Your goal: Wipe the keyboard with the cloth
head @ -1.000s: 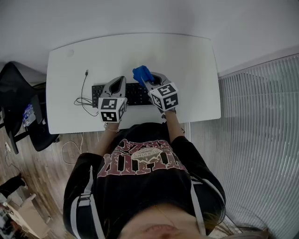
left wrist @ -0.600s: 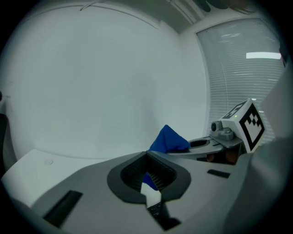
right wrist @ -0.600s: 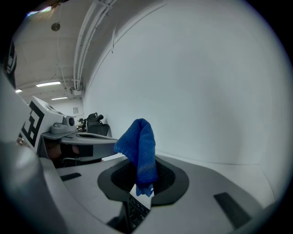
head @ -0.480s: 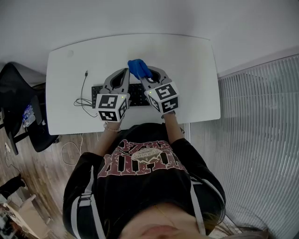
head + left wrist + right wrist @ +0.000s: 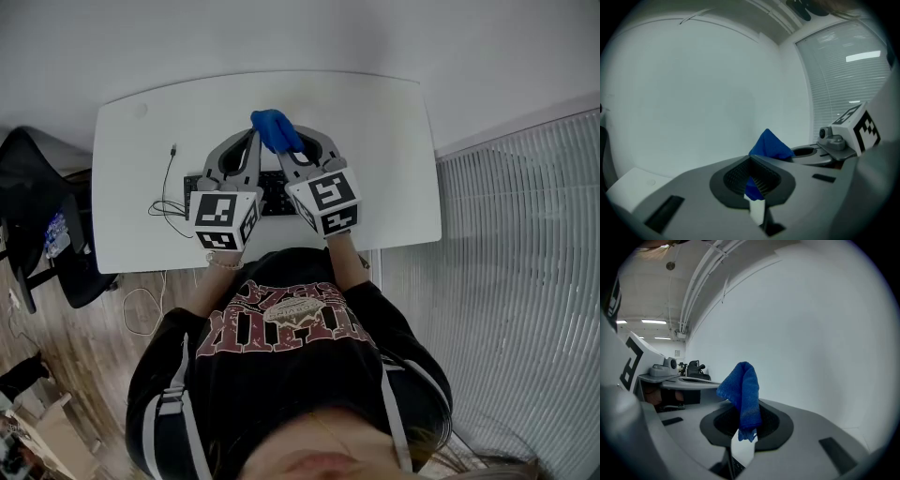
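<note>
Right tool [image 5: 289, 150] [image 5: 743, 405]: jaws clamped on the blue cloth [image 5: 275, 129] [image 5: 742, 386], which rises out of the pads, folds over at the top and leaves a short tail hanging on the near side. Left tool [image 5: 251, 139] [image 5: 750, 160]: jaws drawn close, a strip of the same cloth [image 5: 769, 145] between the pads and its peak standing just past the tips. Pose: both tools are held above the desk [image 5: 375, 141] with tips tilted up at the pale wall [image 5: 825, 333]; in the head view they converge toward 12 o'clock and meet at the cloth, the left tool at its 8 o'clock, the right at its 5 o'clock. The person's forearms reach back to the desk's 6 o'clock edge. Location of cloth: off the desk surface, at 12 o'clock of the keyboard [image 5: 273, 192], not touching it. The keyboard is black and lies flat near the desk's 6 o'clock edge, partly covered by the tools. Count: two tools, two marker cubes [image 5: 223, 220], one cloth, one keyboard, one desk, and one black cable [image 5: 167, 187] looped at the keyboard's 9 o'clock. One dark chair [image 5: 28, 216] stands off the desk's 9 o'clock end
</note>
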Available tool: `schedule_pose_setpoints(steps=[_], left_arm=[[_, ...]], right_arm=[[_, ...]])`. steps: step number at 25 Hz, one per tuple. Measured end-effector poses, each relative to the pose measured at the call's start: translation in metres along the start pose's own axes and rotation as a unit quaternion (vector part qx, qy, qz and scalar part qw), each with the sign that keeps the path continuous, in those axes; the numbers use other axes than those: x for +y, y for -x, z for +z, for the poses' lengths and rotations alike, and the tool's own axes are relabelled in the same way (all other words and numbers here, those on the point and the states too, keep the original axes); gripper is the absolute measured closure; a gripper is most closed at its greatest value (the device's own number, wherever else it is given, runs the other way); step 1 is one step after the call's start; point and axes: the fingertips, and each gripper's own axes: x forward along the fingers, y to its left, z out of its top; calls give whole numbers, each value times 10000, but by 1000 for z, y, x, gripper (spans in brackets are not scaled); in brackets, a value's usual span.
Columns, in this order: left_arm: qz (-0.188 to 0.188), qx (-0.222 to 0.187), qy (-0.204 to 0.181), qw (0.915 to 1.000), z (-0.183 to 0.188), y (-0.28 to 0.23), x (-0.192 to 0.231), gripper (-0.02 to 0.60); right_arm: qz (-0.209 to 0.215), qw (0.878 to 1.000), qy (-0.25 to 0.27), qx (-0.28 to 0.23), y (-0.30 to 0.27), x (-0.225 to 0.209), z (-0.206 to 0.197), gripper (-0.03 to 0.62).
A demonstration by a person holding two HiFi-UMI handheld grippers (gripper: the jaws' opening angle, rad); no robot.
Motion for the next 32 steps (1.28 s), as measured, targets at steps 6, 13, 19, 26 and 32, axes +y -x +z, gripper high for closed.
schedule_pose_setpoints(steps=[6,13,19,26,32], left_arm=[[20,3,-16,10000,-3,0,3,549],[-1,-13,-49,10000,-1,0,2,548],[4,-13,-165,9999,-2,-1,2,548],[-49,-14,-129,9999,3,-1,-2,548],[-65,-19,-142,9999,-1,0,0,549]], right_arm=[[1,10000,14,-11,-4,4,-1,530],[-9,10000,-3,-44,-6,5,2,530],[33,10000,-1,15,-8,6,-2,530],[23,10000,15,12,-3,6,4,530],[11,10000,26,-19,-5,9,2,530]])
